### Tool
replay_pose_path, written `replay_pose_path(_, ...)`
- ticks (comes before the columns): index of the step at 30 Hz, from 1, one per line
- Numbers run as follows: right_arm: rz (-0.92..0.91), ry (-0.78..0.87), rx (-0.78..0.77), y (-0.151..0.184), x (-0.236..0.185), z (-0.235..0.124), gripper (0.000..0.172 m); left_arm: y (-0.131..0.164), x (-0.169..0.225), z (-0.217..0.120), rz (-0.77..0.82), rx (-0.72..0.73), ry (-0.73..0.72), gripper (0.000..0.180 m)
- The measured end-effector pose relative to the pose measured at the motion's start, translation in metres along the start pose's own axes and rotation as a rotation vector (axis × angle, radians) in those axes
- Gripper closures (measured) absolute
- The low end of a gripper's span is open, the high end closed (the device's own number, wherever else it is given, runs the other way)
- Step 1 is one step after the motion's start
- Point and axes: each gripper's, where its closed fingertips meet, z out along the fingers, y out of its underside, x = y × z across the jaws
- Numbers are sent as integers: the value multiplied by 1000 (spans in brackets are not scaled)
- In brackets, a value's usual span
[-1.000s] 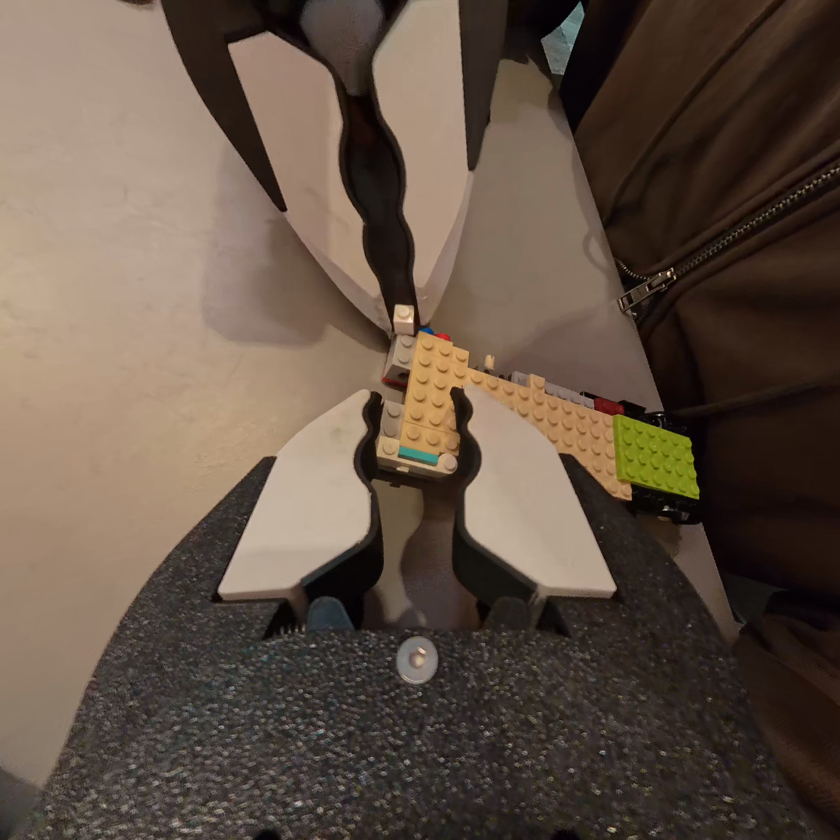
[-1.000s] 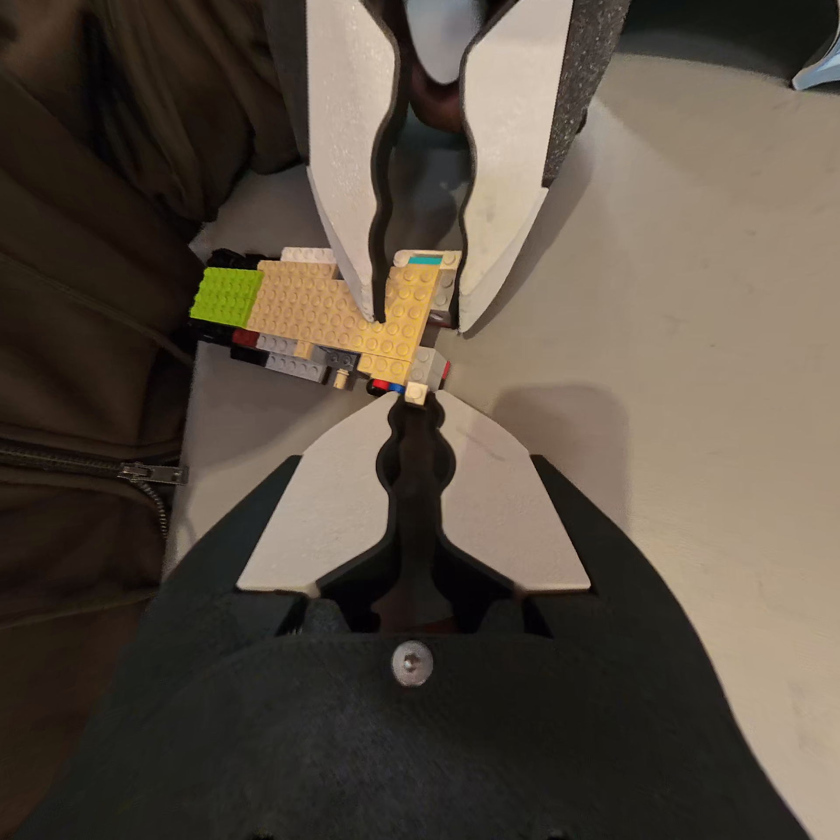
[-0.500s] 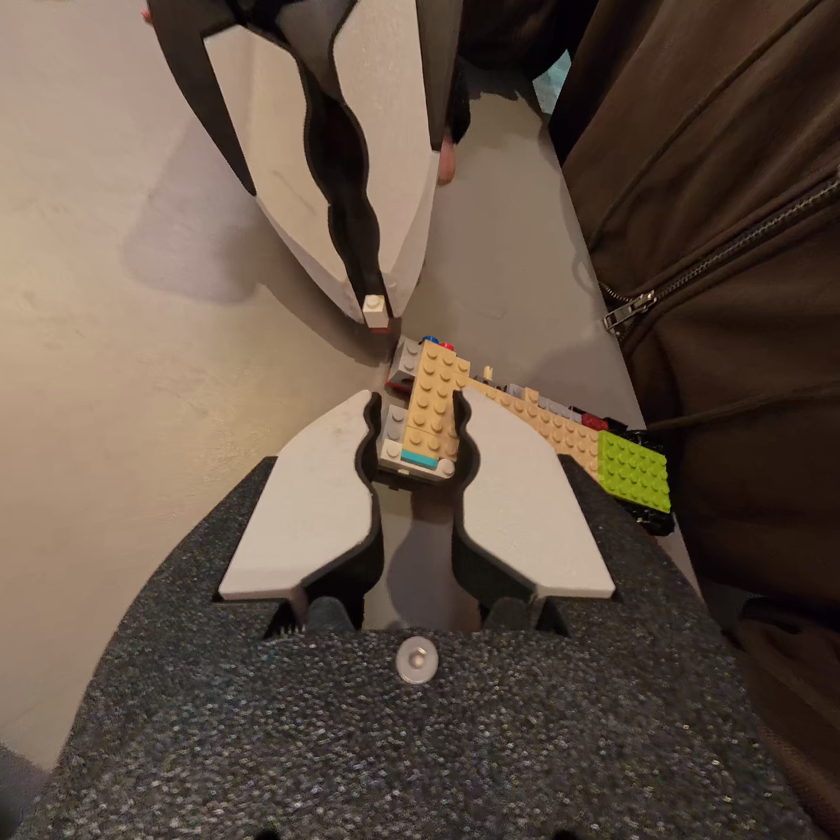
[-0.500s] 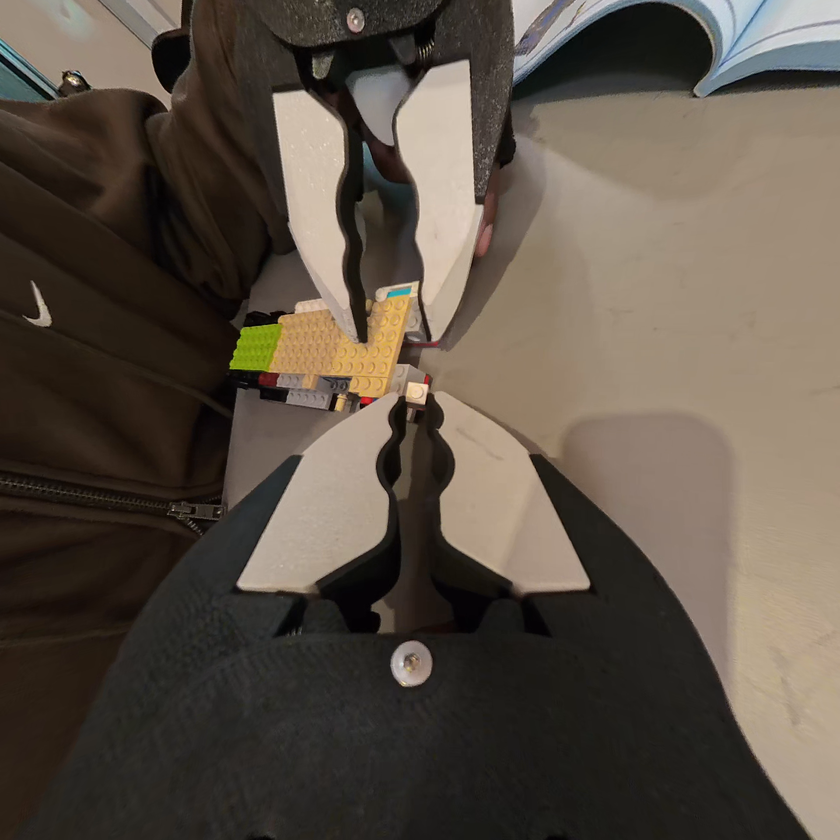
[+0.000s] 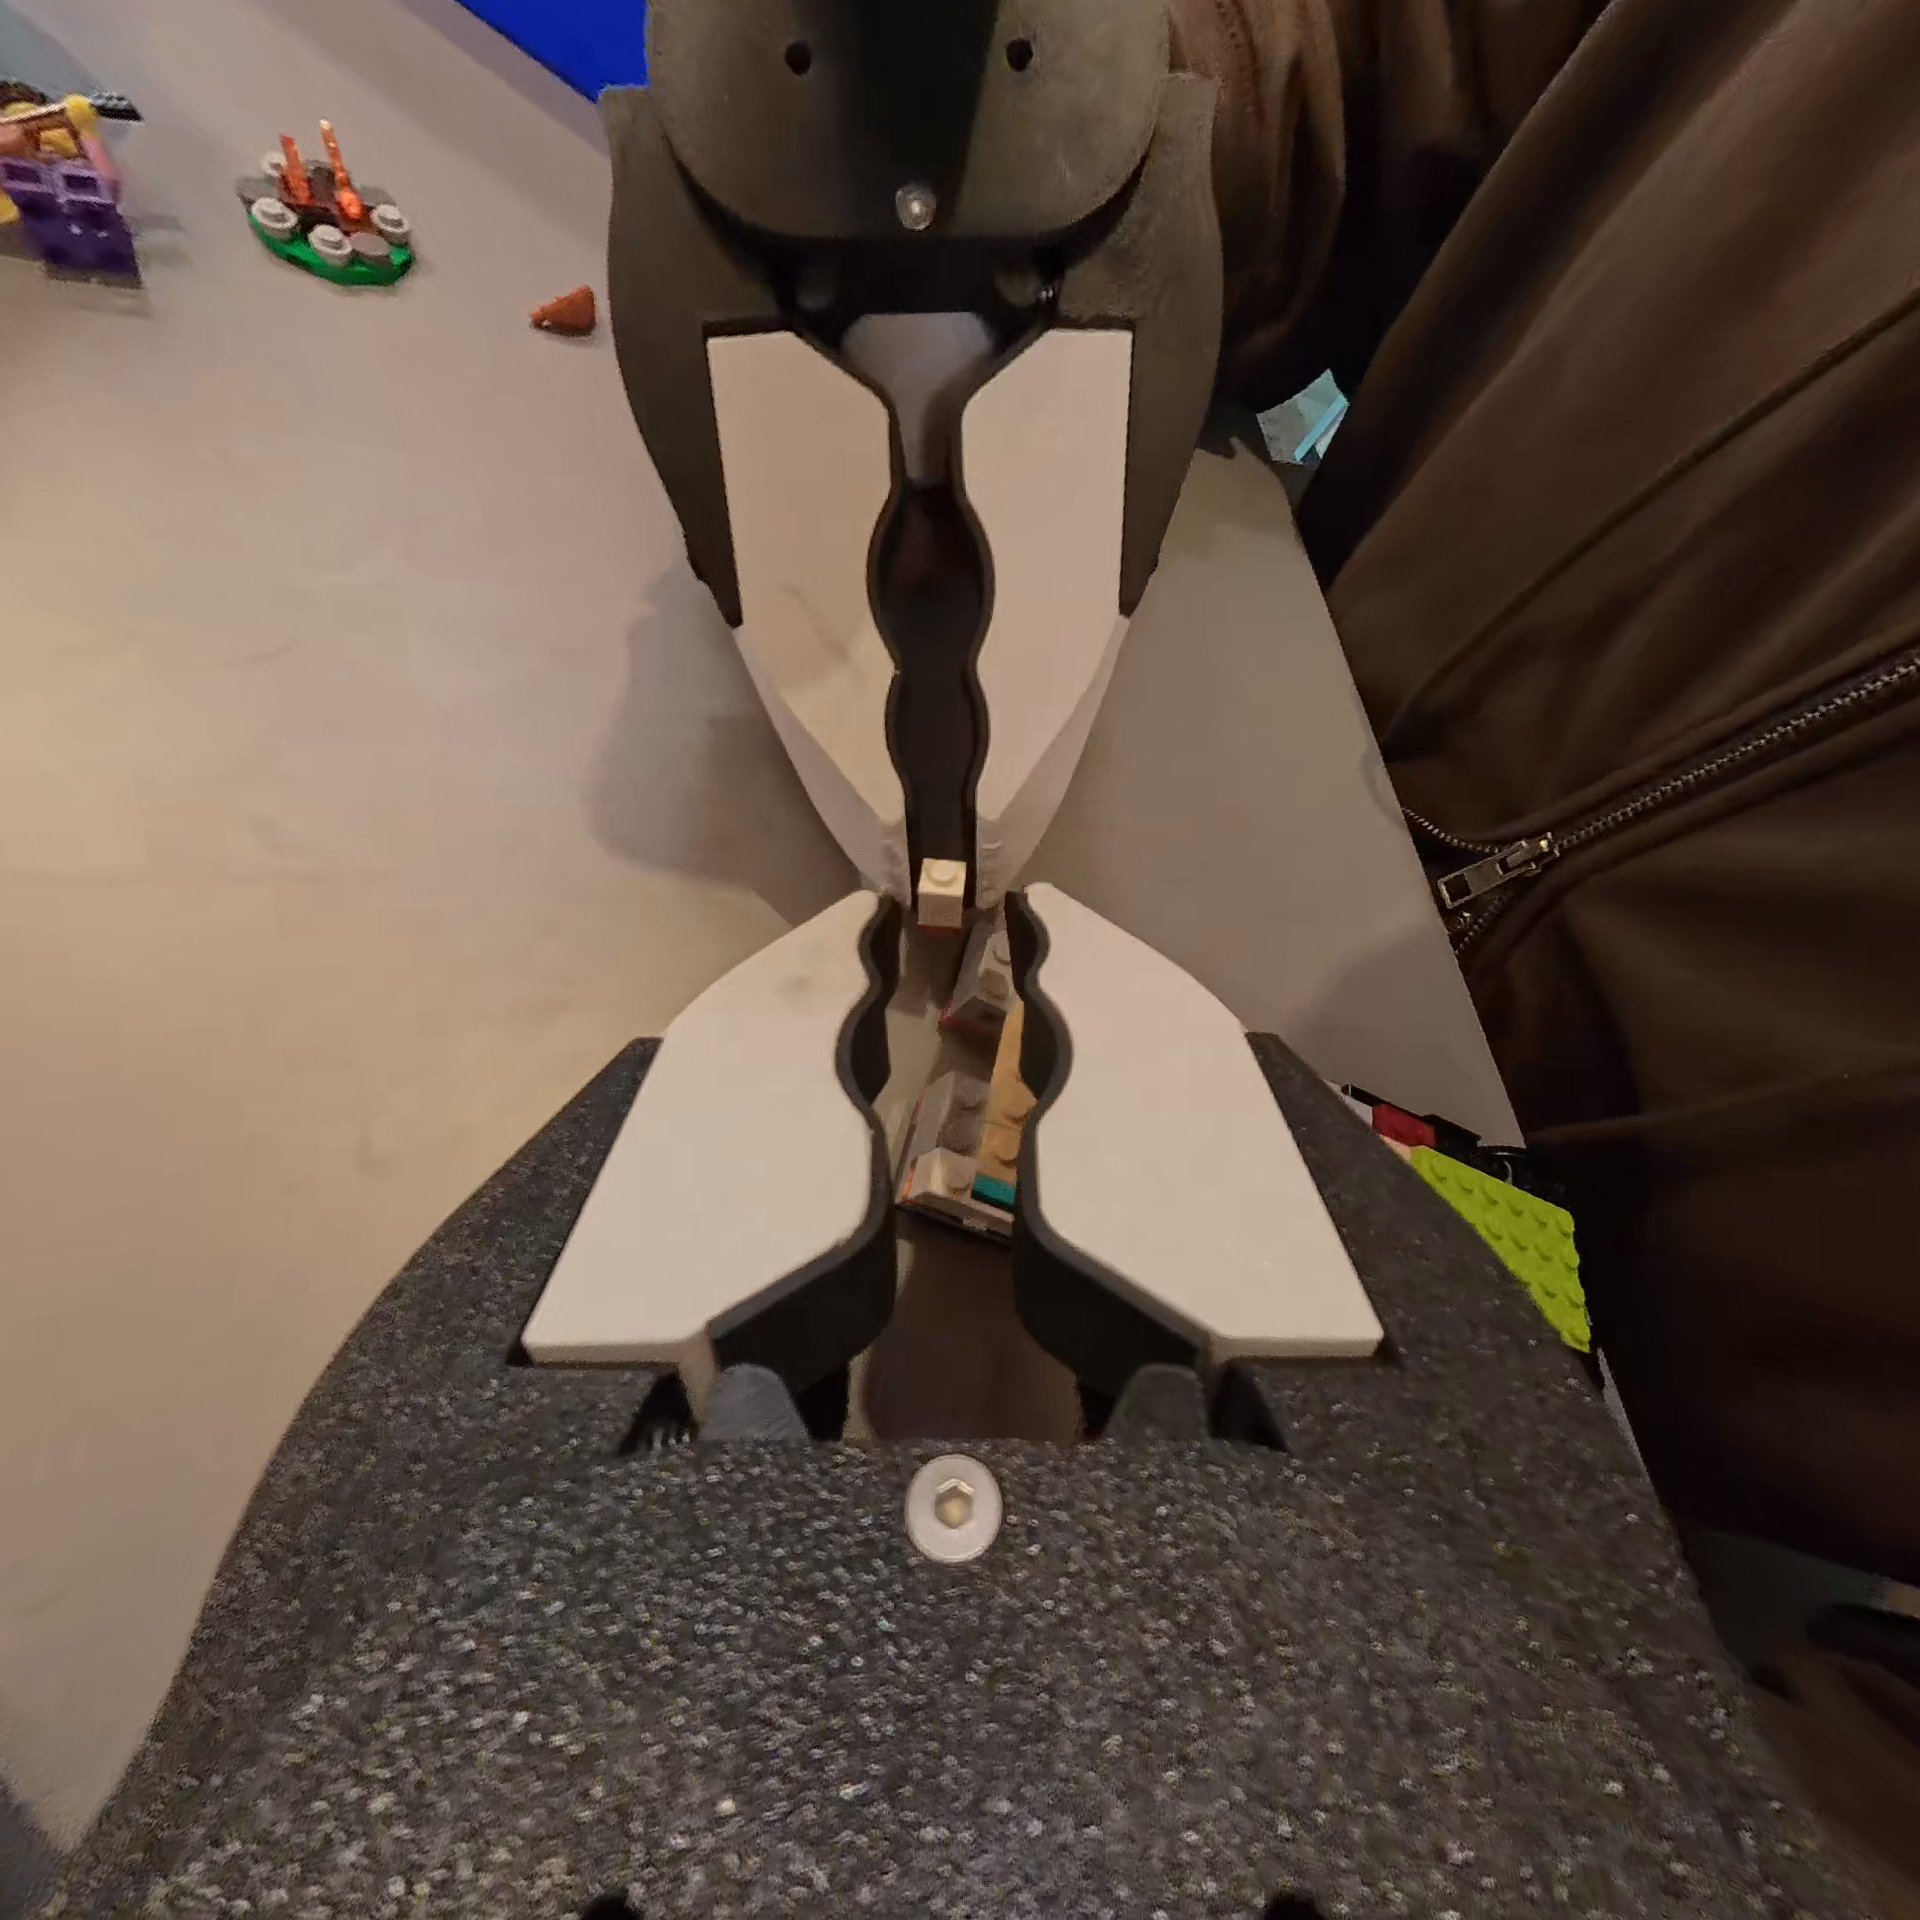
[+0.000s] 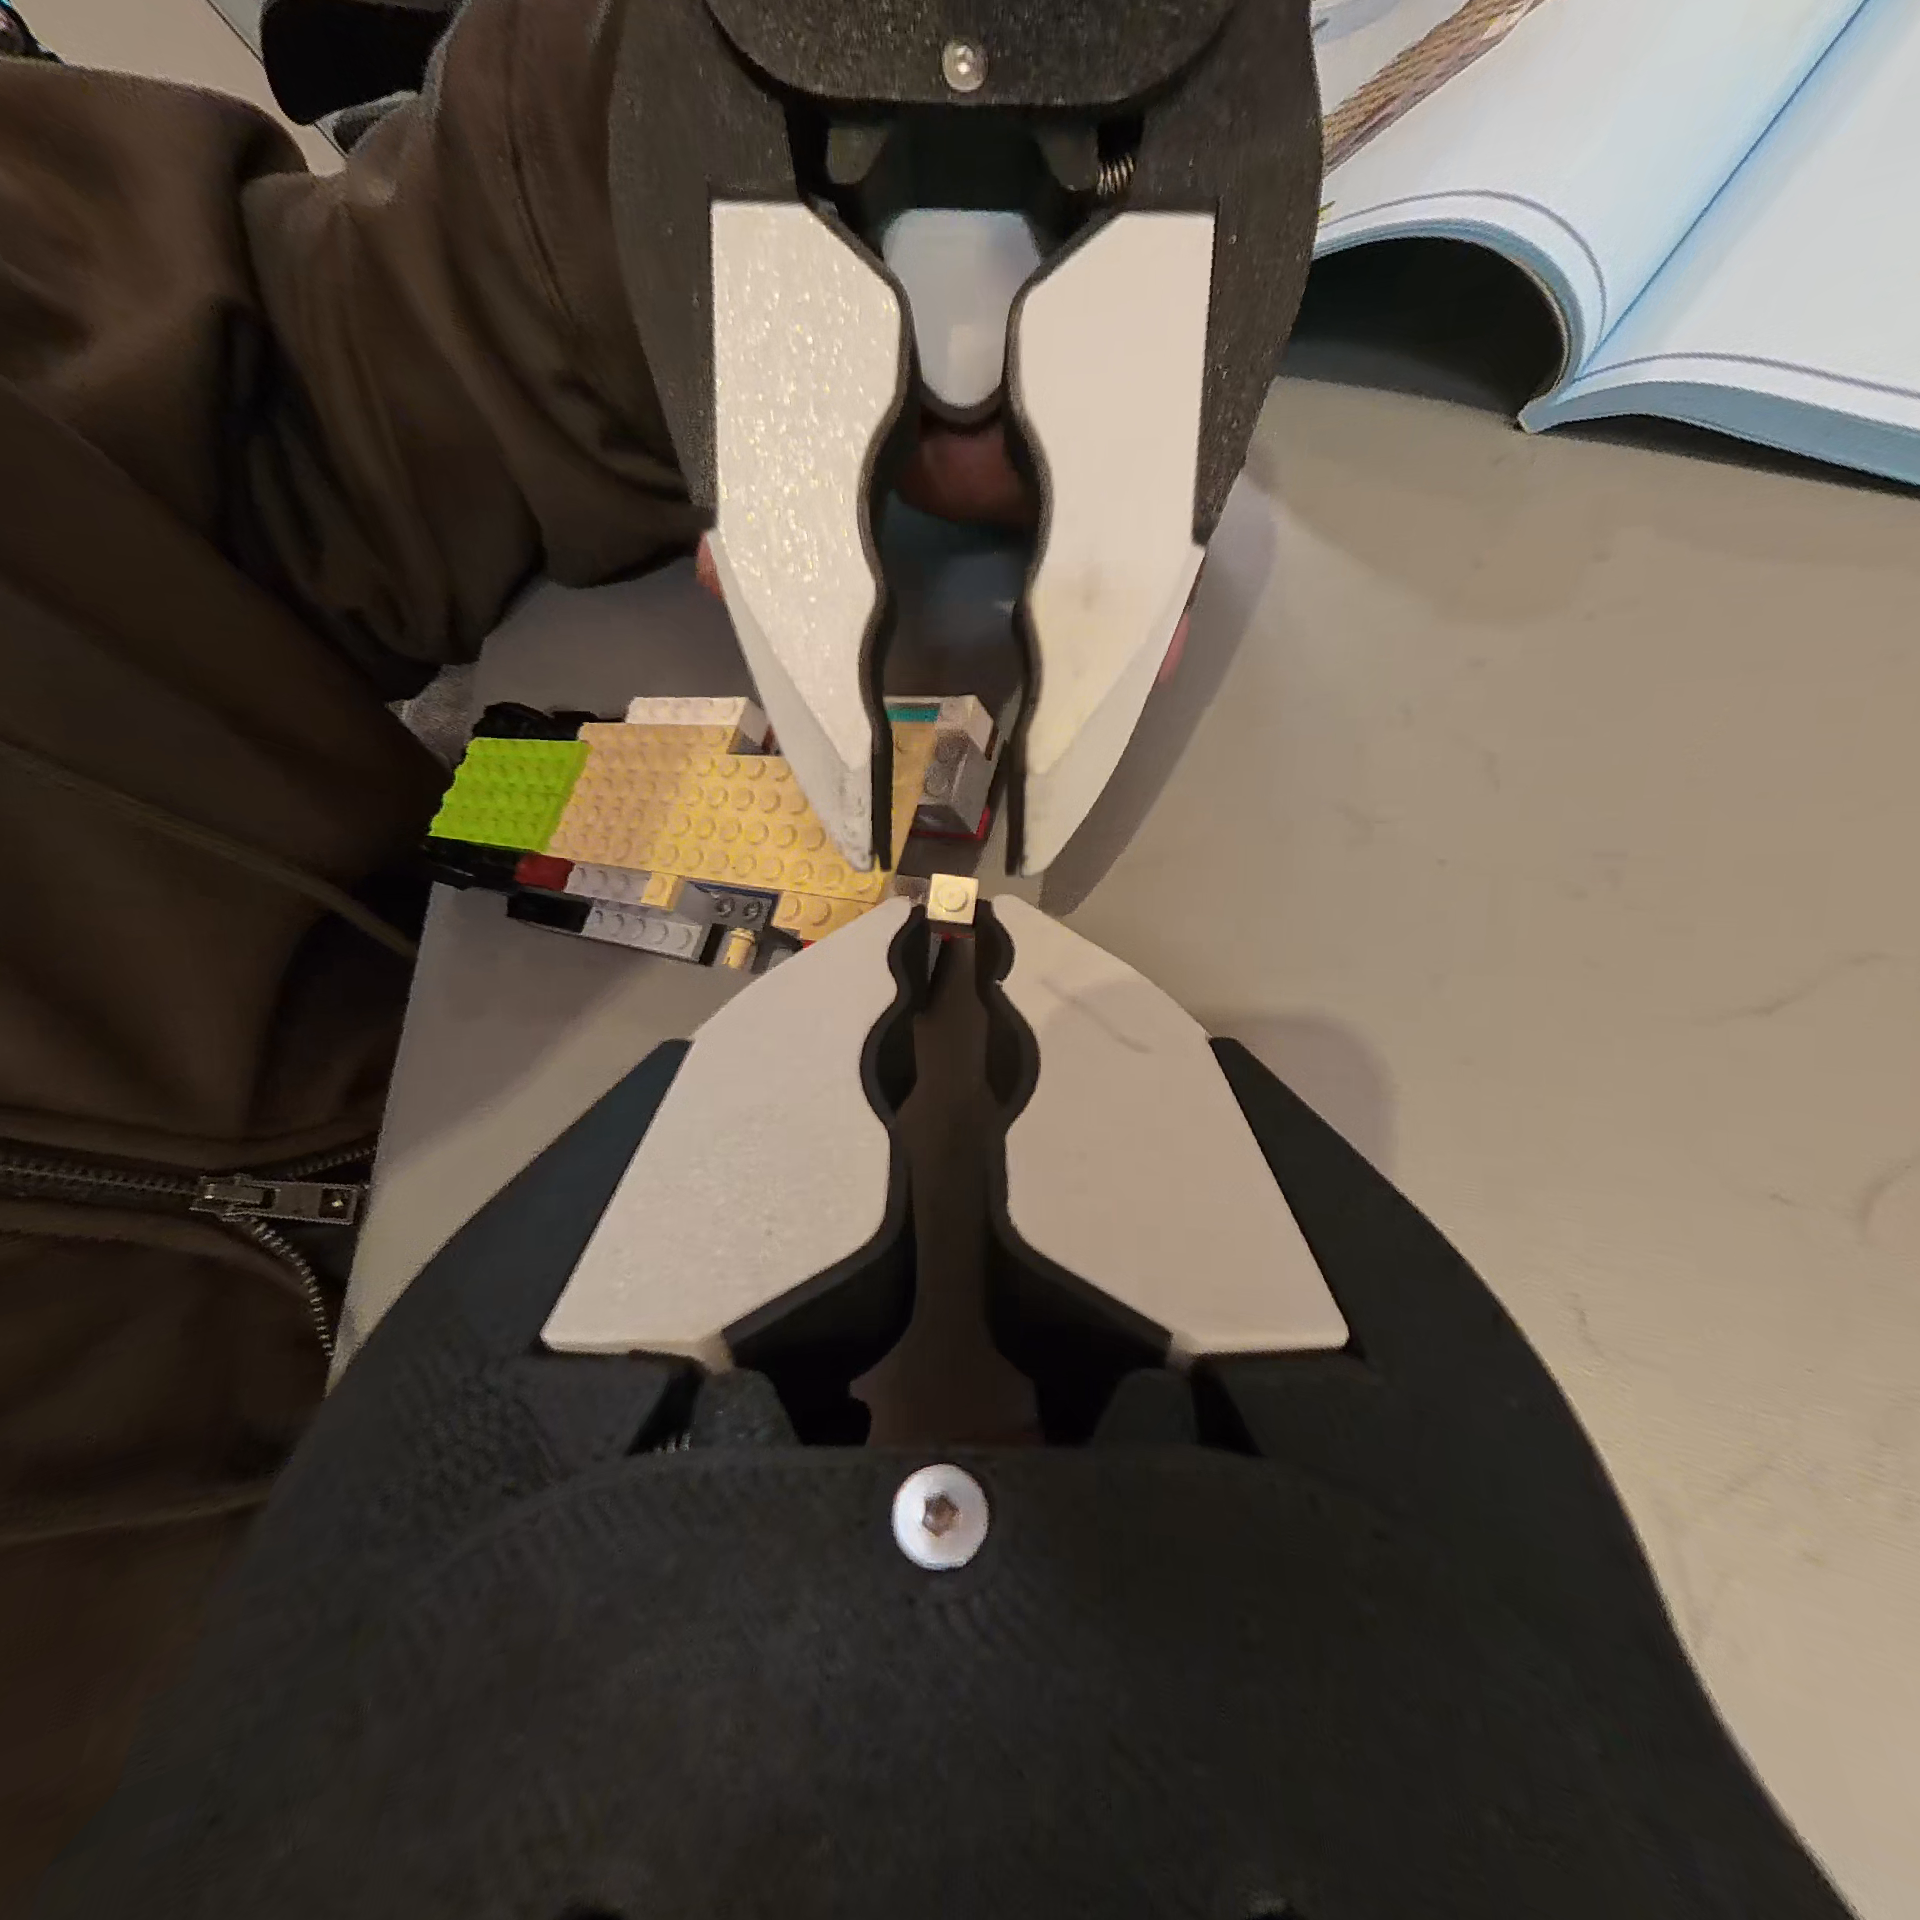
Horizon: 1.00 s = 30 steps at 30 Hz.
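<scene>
My right claw (image 6: 948, 920) is clamped on a small cream brick (image 6: 954, 896), held just off the near end of the brick model (image 6: 686, 800), which my left claw (image 5: 951, 935) apparently straddles lengthwise, contact unclear.

Matt beige bench (image 5: 312, 727), glossy studded plastic brick model (image 6: 686, 810), grainy black tool (image 5: 940, 914) body with smooth white fingers (image 5: 769, 1143), brown cloth jacket (image 5: 1662, 623) with metal zipper (image 5: 1496, 873).

Two grippers: the left gripper (image 5: 951, 935) and the right gripper (image 6: 951, 914). One brick model (image 6: 675, 810) sits beside them; one small white brick (image 6: 954, 896) near it. One open booklet (image 6: 1662, 229) lies beyond the model.
</scene>
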Motion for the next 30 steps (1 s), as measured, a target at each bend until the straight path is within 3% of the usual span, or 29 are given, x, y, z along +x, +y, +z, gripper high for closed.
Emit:
replay_pose_path(1,-10,5,-1,0,0,0,164,0,1,1,6,-3,4,163)
replay_pose_path(20,-83,84,-13,0,4,1,164,3,-6,3,112,-53,-98,174)
replay_pose_path(30,-75,118,28,-6,10,-3,163,-3,-12,-1,72,3,-98,174)
